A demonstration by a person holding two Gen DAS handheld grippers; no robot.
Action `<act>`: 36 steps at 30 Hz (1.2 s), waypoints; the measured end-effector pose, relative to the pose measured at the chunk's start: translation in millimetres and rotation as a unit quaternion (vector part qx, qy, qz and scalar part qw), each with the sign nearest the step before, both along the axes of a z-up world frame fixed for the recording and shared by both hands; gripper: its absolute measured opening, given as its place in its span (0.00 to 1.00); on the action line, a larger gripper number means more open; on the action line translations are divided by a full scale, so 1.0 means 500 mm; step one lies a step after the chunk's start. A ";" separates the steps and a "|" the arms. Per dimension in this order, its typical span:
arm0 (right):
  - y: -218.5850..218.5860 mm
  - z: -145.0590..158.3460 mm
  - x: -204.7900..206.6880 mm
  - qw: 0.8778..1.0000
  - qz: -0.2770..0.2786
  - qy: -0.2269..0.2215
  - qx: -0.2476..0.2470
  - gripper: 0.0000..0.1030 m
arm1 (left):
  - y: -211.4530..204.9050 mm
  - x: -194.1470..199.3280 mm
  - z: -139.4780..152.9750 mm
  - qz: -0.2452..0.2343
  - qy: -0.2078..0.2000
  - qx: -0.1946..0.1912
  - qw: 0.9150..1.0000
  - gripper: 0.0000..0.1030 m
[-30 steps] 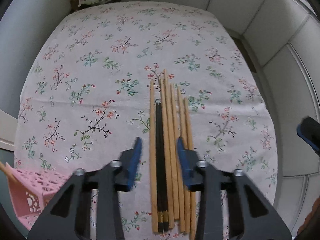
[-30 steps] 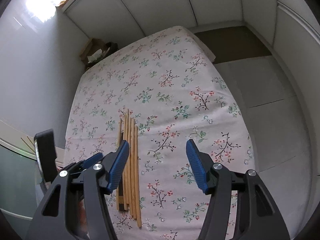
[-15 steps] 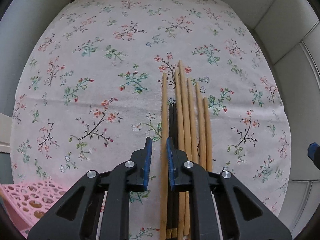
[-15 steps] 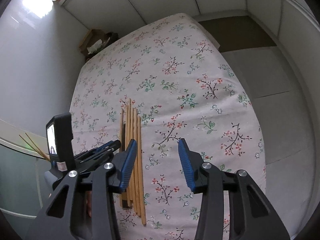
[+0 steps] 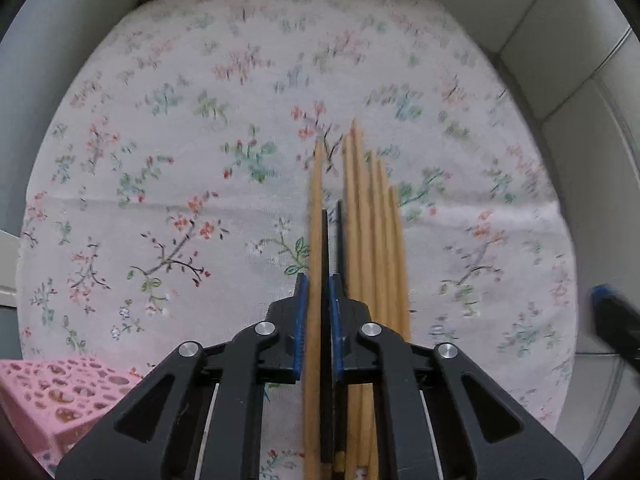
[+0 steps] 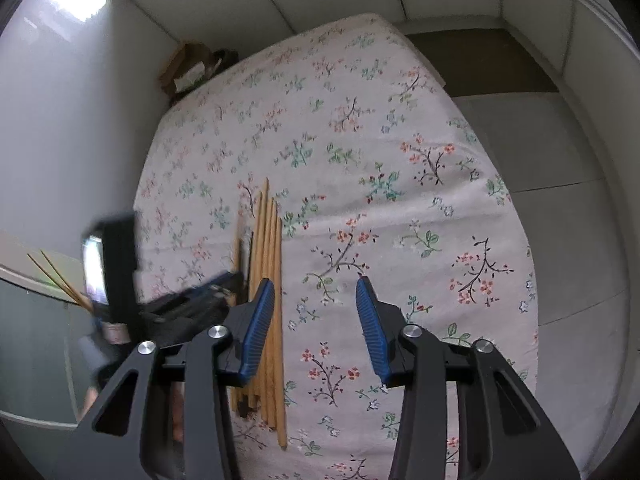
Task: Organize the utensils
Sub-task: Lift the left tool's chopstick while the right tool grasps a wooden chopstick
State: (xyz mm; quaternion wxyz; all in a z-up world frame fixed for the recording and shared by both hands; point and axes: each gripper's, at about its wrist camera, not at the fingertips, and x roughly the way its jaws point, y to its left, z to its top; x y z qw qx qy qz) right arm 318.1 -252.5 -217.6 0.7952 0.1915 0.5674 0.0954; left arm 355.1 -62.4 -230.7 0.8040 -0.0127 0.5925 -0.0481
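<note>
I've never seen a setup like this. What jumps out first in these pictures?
A row of wooden chopsticks lies on a floral tablecloth. The left gripper is pinched on a wooden chopstick and a black one; the right gripper hangs open beside the row. A pink perforated basket sits lower left.

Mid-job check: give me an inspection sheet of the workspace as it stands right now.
Surface: floral tablecloth over the table, lightly creased.
Job's things: wooden chopsticks lying side by side; one wooden chopstick and one black chopstick sit between the left jaws, a second black chopstick just outside them; pink perforated basket at the near left.
Clutter: cardboard box beyond the far corner.
Grippers: left hand-held gripper shut on the two chopsticks; right hand-held gripper open, empty, beside the row.
Cables: nothing seen.
Surroundings: white panelled walls, tiled floor.
</note>
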 end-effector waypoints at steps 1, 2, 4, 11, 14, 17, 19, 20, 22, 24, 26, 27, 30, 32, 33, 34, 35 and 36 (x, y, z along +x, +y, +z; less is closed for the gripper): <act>-0.001 -0.005 0.001 1.000 0.000 0.003 -0.001 0.32 | 0.000 -0.007 0.014 0.000 -0.005 -0.015 1.000 0.00; -0.002 -0.012 0.003 1.000 -0.001 0.007 -0.002 0.28 | -0.002 -0.015 0.030 -0.002 -0.012 -0.029 0.999 0.00; 0.002 -0.026 0.006 1.000 0.005 0.016 -0.005 0.26 | -0.007 -0.030 0.050 -0.011 -0.025 -0.036 0.999 0.00; 0.023 -0.047 0.008 0.999 0.018 0.033 -0.015 0.26 | 0.010 -0.026 0.023 -0.015 -0.013 0.003 1.000 0.00; 0.018 -0.036 0.007 0.999 0.014 0.027 -0.012 0.28 | 0.013 -0.022 0.018 -0.013 -0.004 -0.006 1.000 0.07; 0.016 -0.033 0.008 1.000 0.013 0.026 -0.009 0.28 | 0.007 -0.019 0.004 -0.017 0.010 -0.006 1.000 0.20; 0.016 -0.035 0.009 0.999 0.015 0.027 -0.010 0.28 | 0.001 -0.019 -0.009 -0.020 0.017 0.006 1.000 0.19; 0.016 -0.036 0.009 0.999 0.014 0.028 -0.010 0.28 | -0.003 -0.016 -0.014 -0.019 0.018 0.010 1.000 0.19; 0.013 -0.035 0.008 1.000 0.012 0.028 -0.008 0.28 | 0.002 -0.009 -0.025 -0.014 0.023 0.018 0.999 0.20; 0.010 -0.032 0.008 1.000 0.011 0.025 -0.005 0.28 | 0.007 -0.002 -0.028 -0.004 0.023 0.020 1.000 0.19; 0.008 -0.029 0.008 1.000 0.010 0.023 -0.003 0.28 | 0.008 0.003 -0.026 -0.008 0.020 0.020 1.000 0.19; 0.007 -0.028 0.008 1.000 0.010 0.023 -0.003 0.28 | 0.008 0.003 -0.026 -0.009 0.020 0.022 1.000 0.19; 0.009 -0.030 0.009 1.000 0.010 0.025 -0.001 0.28 | -0.001 0.006 -0.041 -0.024 0.027 0.040 0.999 0.19; 0.012 -0.032 0.009 1.000 0.014 0.026 -0.001 0.28 | -0.016 0.012 -0.045 -0.040 0.019 0.057 0.997 0.13; 0.013 -0.032 0.009 1.000 0.015 0.026 0.000 0.28 | -0.023 0.012 -0.046 -0.050 0.020 0.057 0.997 0.07; 0.014 -0.033 0.010 1.000 0.016 0.027 -0.001 0.28 | -0.030 0.011 -0.046 -0.058 0.018 0.064 0.996 0.06; 0.015 -0.035 0.010 0.999 0.017 0.027 -0.002 0.28 | -0.035 0.009 -0.046 -0.063 0.015 0.072 0.995 0.06; 0.017 -0.038 0.010 0.999 0.020 0.029 -0.006 0.28 | -0.042 0.015 -0.051 -0.058 0.014 0.070 0.996 0.05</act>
